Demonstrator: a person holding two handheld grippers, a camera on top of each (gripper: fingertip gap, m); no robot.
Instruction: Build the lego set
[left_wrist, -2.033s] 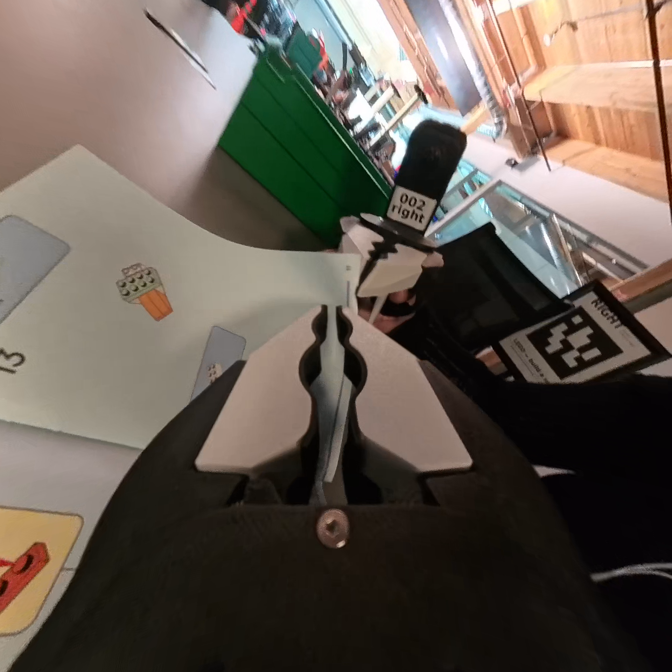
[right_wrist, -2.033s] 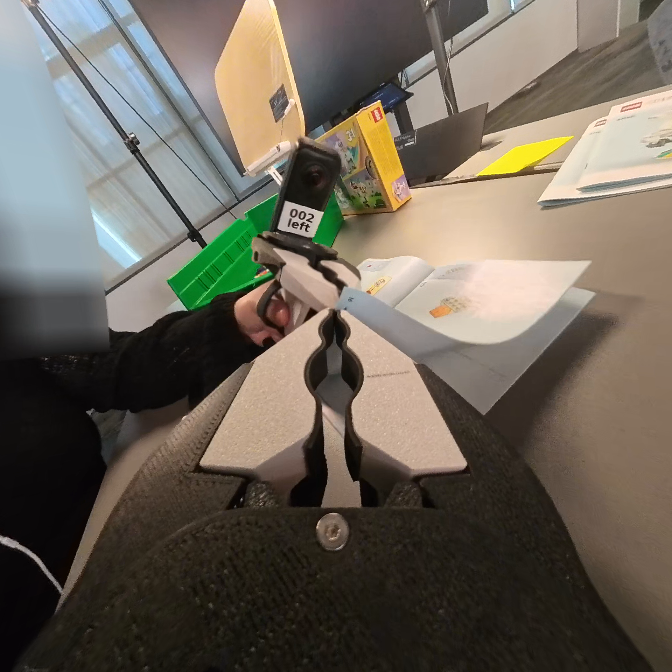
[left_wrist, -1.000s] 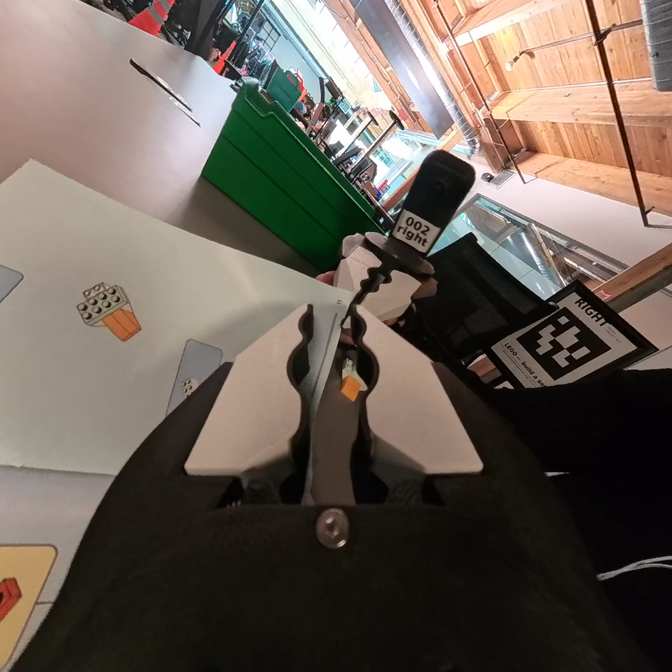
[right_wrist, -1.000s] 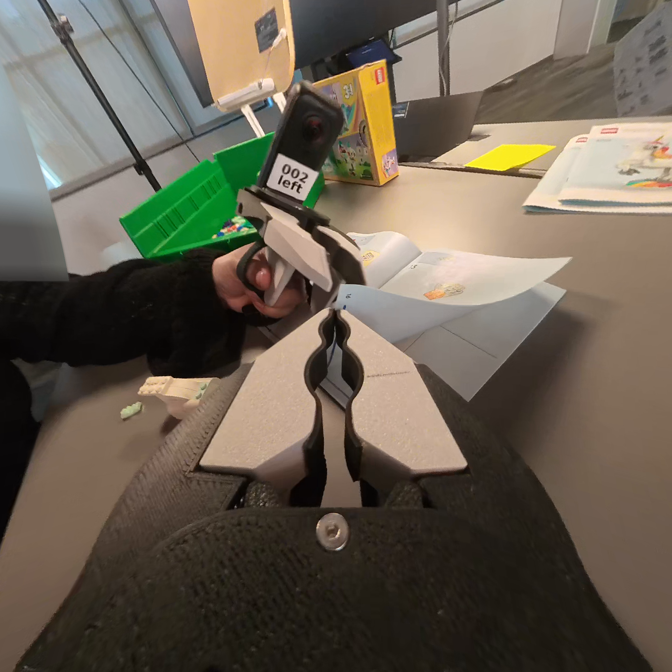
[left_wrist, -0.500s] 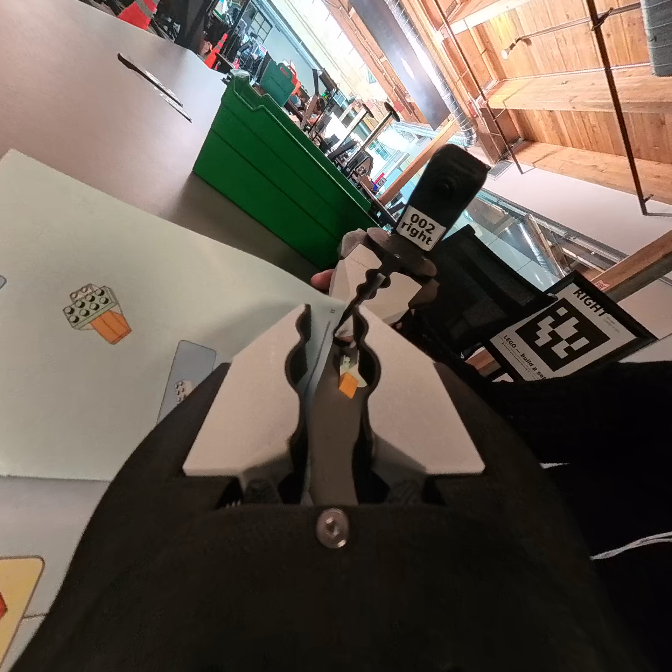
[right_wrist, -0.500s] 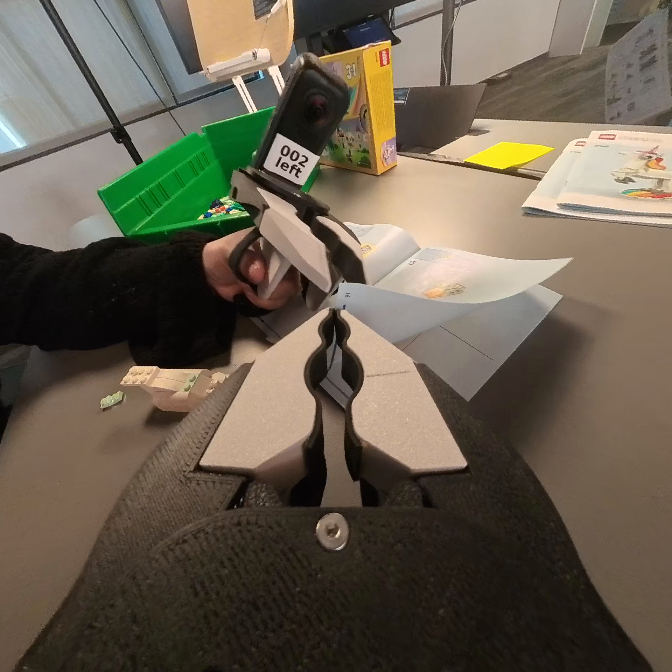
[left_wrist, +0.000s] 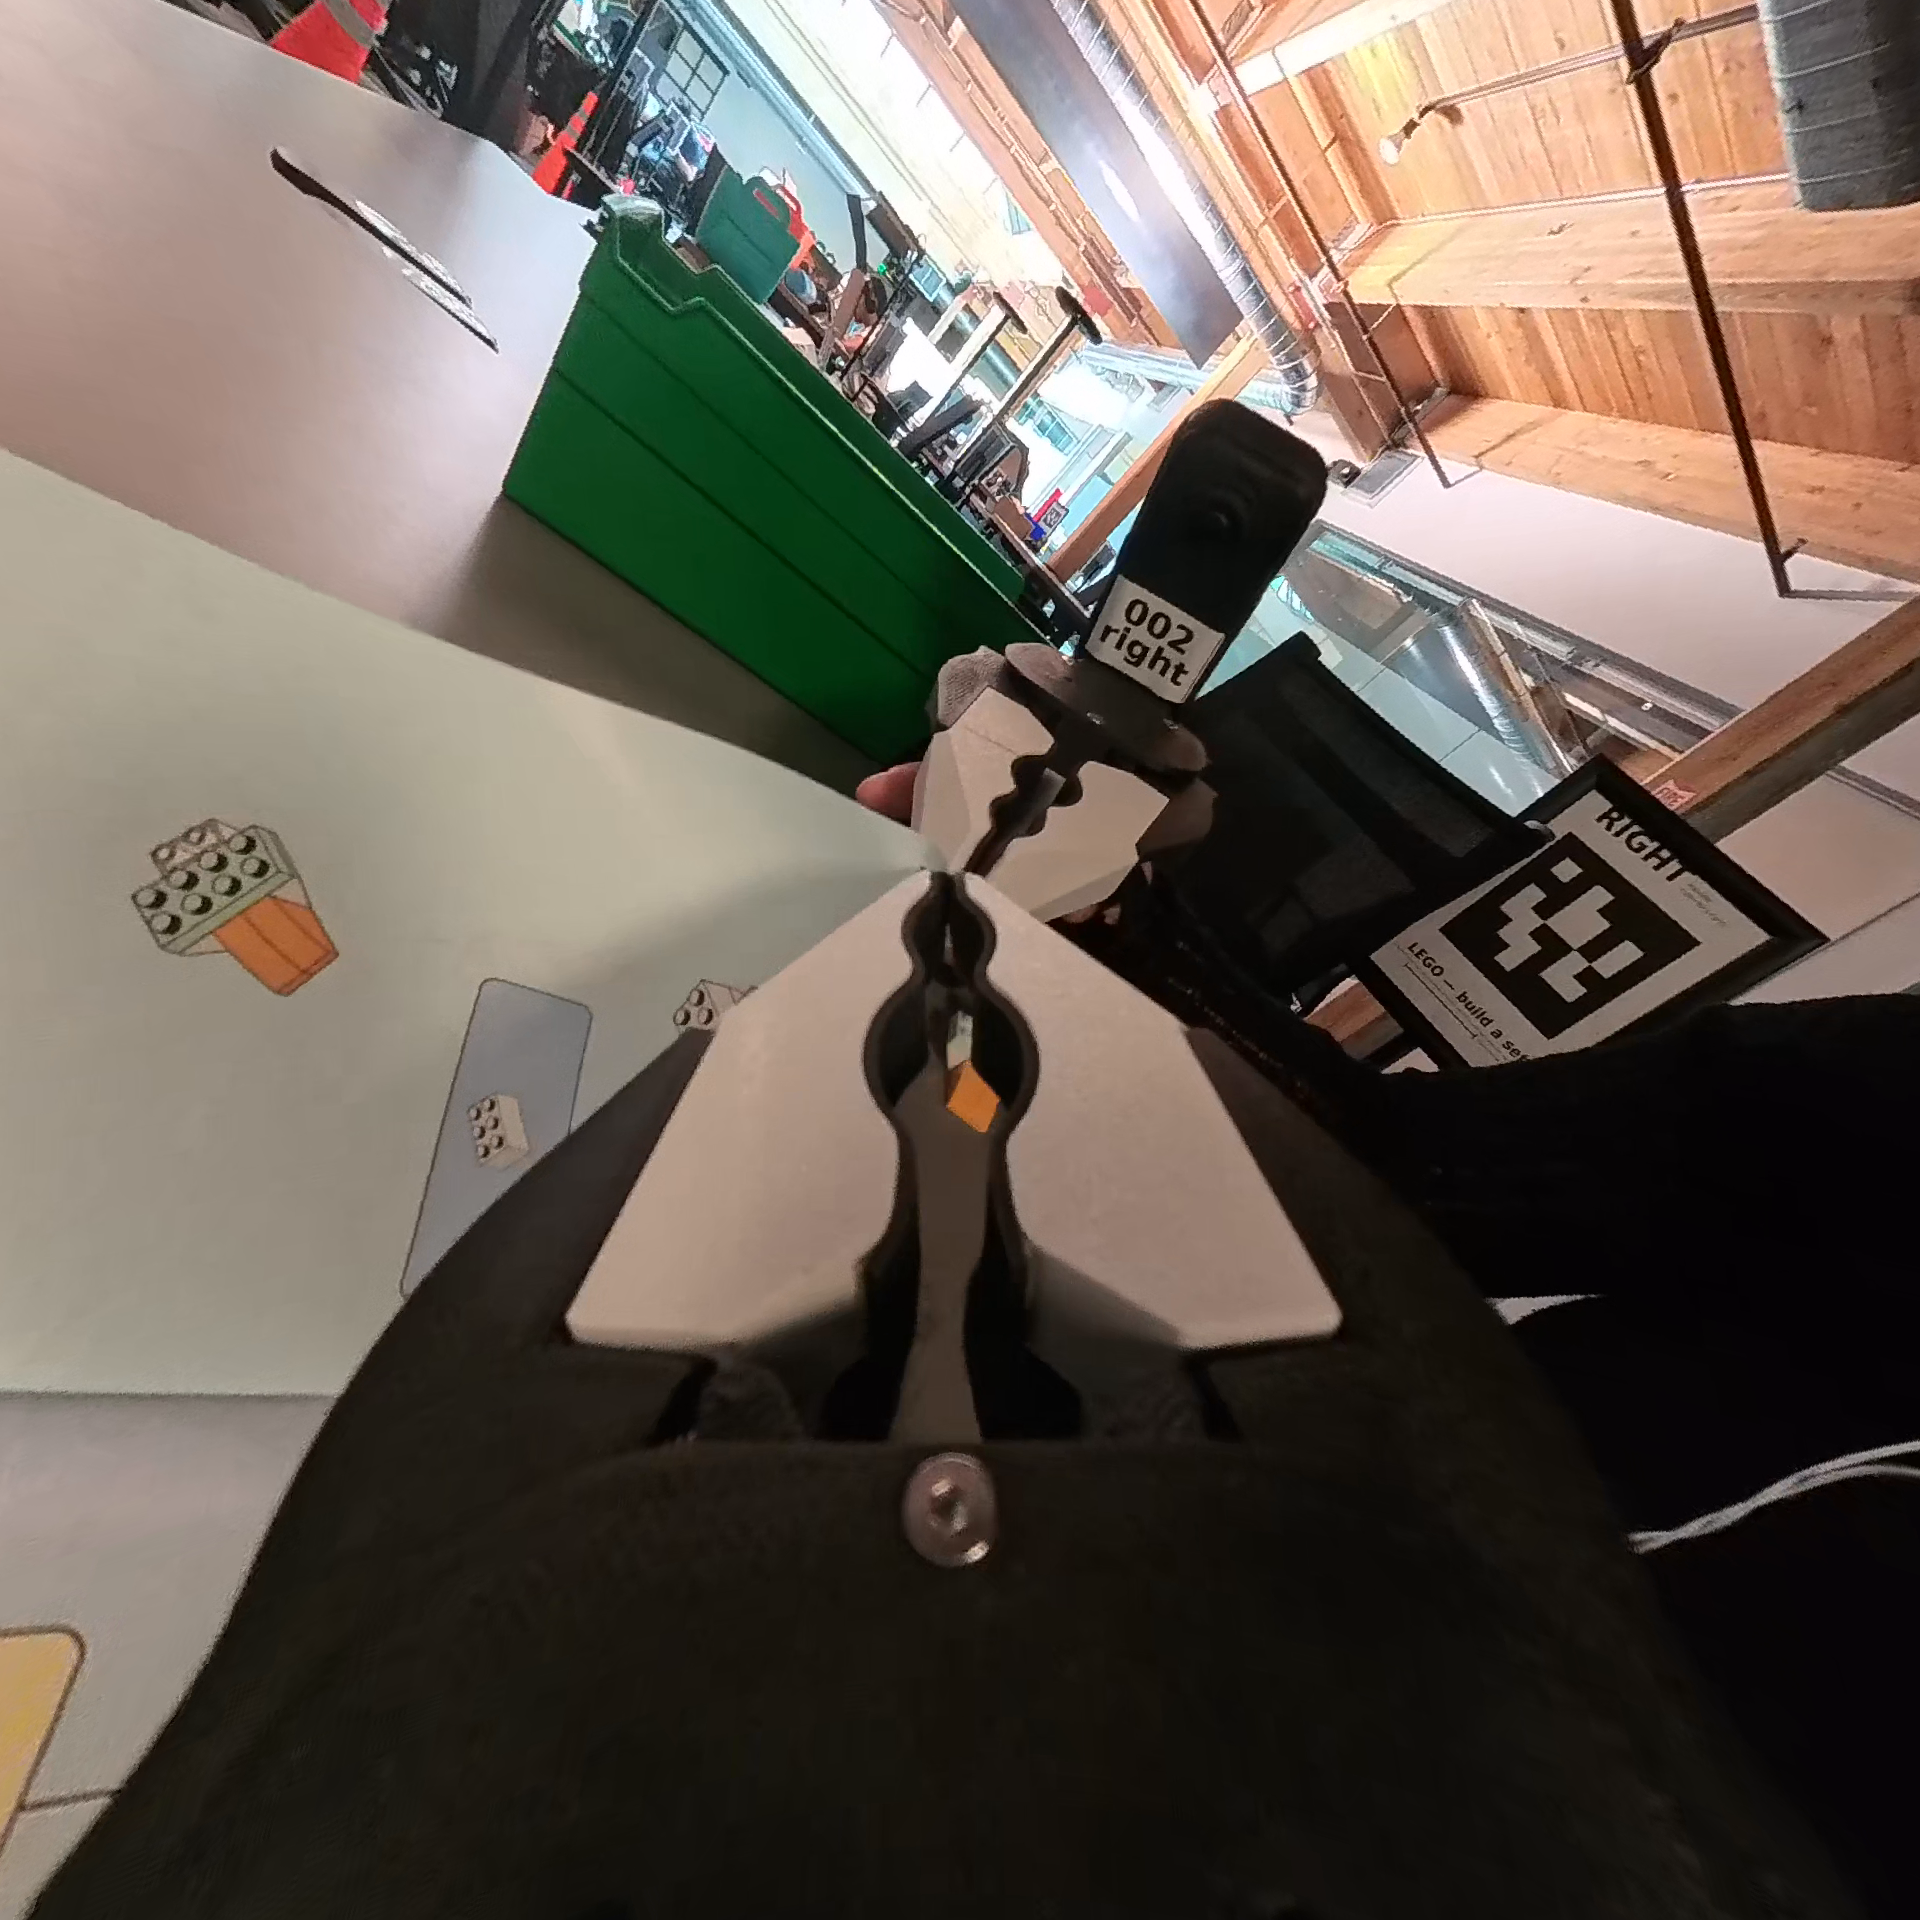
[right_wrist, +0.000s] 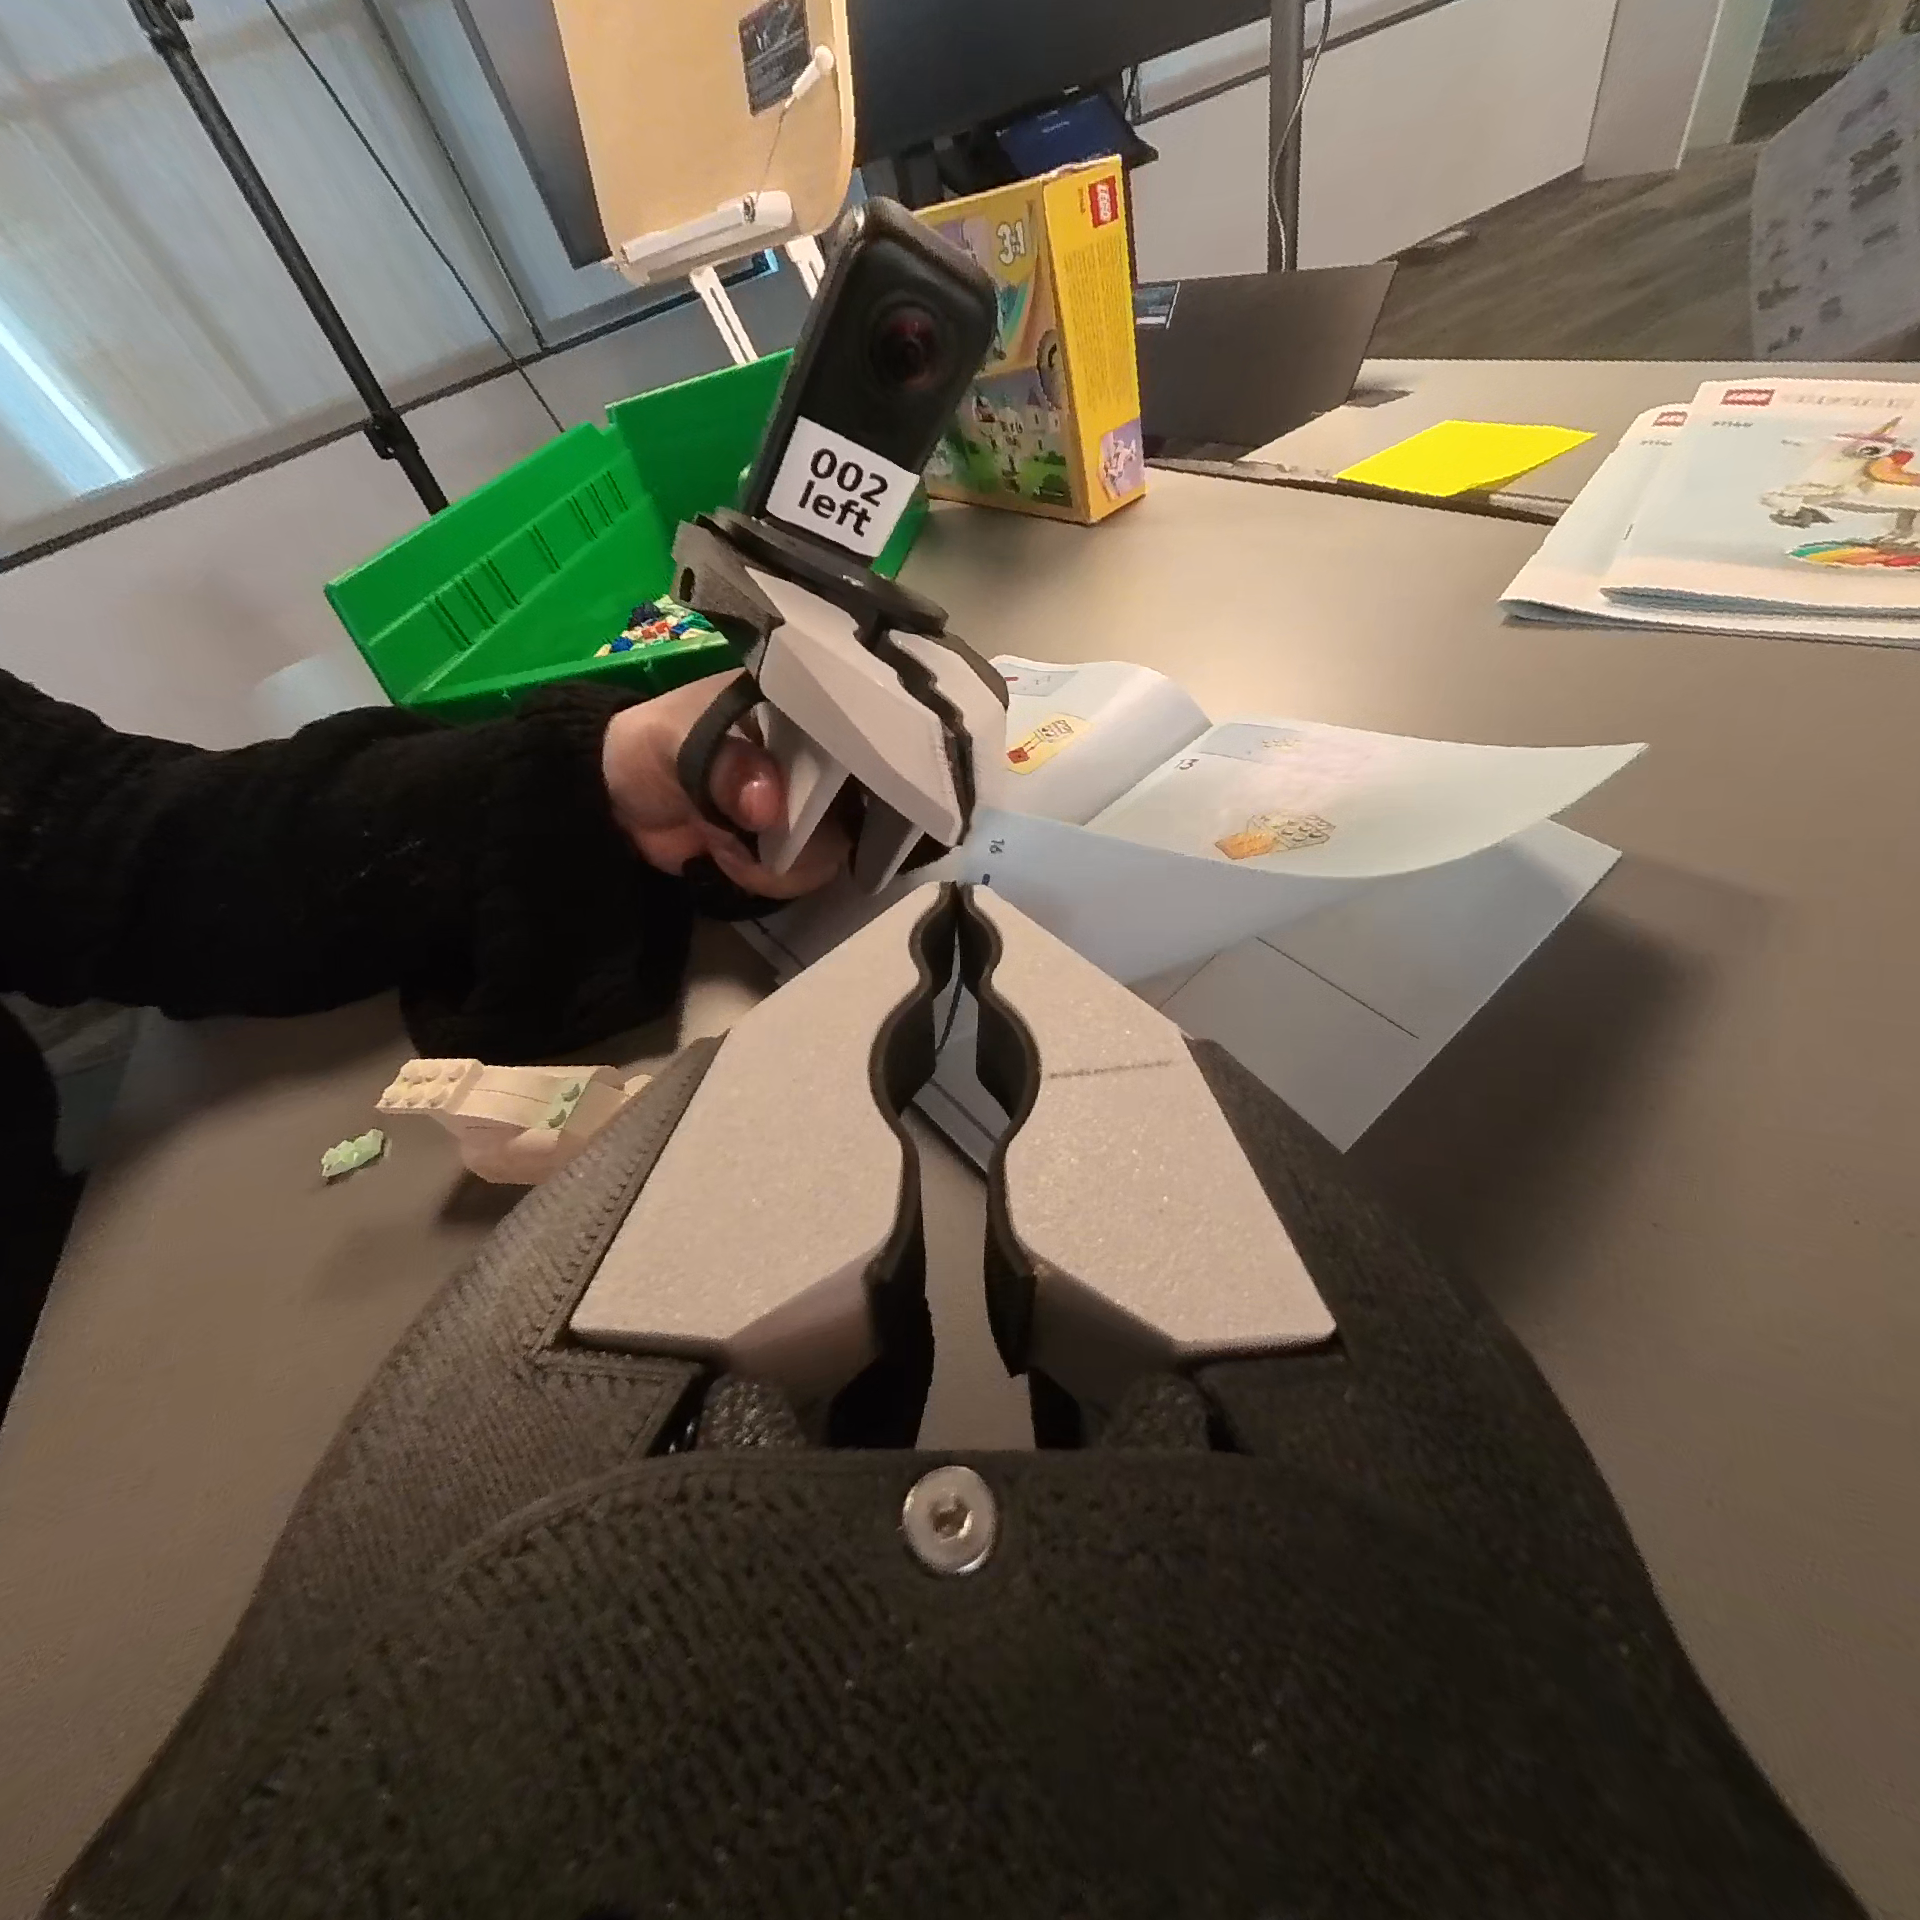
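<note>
Left gripper (left_wrist: 945, 883), right gripper (right_wrist: 958, 888): jaws closed, tips meeting.

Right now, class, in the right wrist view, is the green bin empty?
No: the green bin holds a heap of small mixed-colour bricks in its near corner.

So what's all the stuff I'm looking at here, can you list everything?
Instruction booklet: one, pale blue, open on the table, one page lifted by its corner.
Green bin: one, far left, loose bricks inside.
Partial lego build: one, cream, near left of the table.
Small green piece: one, beside the build.
Lego box: one, yellow, standing behind the bin.
Closed booklets: a stack, count unclear, far right.
Yellow sheet: one, at the back.
Laptop: one, dark, behind the box.
Table: grey.
Framed marker sign: one, black and white.
Left gripper: at the page corner, apparently pinching it.
Right gripper: fingertips together just below that corner.
</note>
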